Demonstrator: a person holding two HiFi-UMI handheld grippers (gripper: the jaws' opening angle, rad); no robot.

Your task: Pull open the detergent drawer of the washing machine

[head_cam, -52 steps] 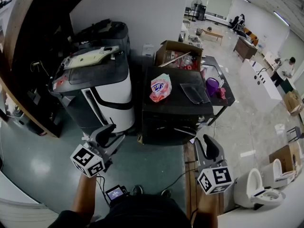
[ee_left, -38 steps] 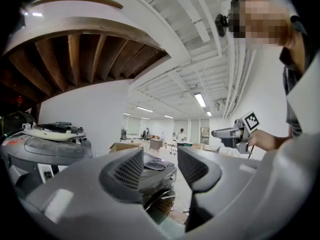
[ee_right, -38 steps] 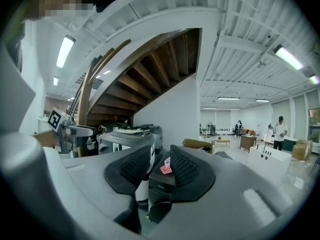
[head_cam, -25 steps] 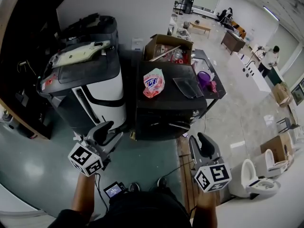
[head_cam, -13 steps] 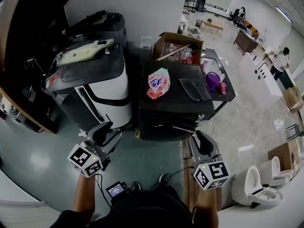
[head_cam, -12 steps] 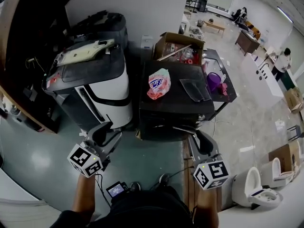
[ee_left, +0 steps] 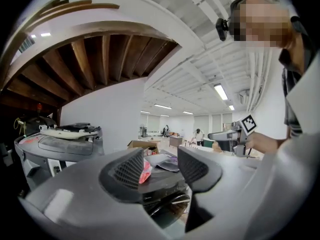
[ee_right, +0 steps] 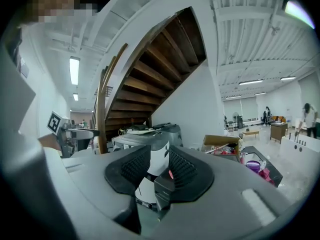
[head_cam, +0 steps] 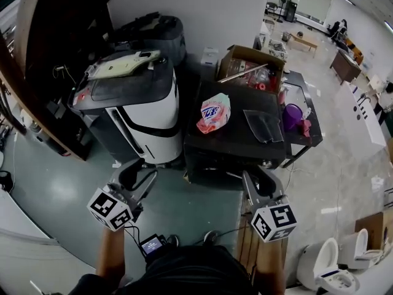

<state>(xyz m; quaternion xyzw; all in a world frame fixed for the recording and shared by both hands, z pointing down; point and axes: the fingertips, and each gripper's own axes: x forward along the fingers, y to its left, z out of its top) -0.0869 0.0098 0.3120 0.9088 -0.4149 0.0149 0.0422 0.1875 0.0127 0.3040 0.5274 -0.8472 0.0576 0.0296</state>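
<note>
Washing machine: I take the dark machine (head_cam: 236, 141) in the middle of the head view for it. It stands on the floor (head_cam: 190, 208), just right of a white and black machine (head_cam: 147, 121).
Drawer: I can't make it out. I look down on the dark machine from above, so its front is only a thin dark strip.
Right gripper: my right gripper (ee_right: 159, 159) is open just a little. Nothing is between its jaws. It holds nothing and touches nothing. It hangs near the right front corner of the dark machine.
Left gripper: my left gripper (ee_left: 161, 159) is open wider. It is empty too. It hangs in front of the white and black machine, apart from it.
On top: a pink bag (head_cam: 214, 112) lies on the dark machine.
Writing: the bag has a blue and white mark, but I can't read it. Small letters on the dark machine's front are too tiny to read. The cubes (head_cam: 274, 221) on my grippers show black and white squares.
Behind: an open cardboard box (head_cam: 249, 66) with things inside that I can't tell apart.
Beside: a purple cup (head_cam: 291, 115) stands on a dark surface (head_cam: 310, 141) to the right.
</note>
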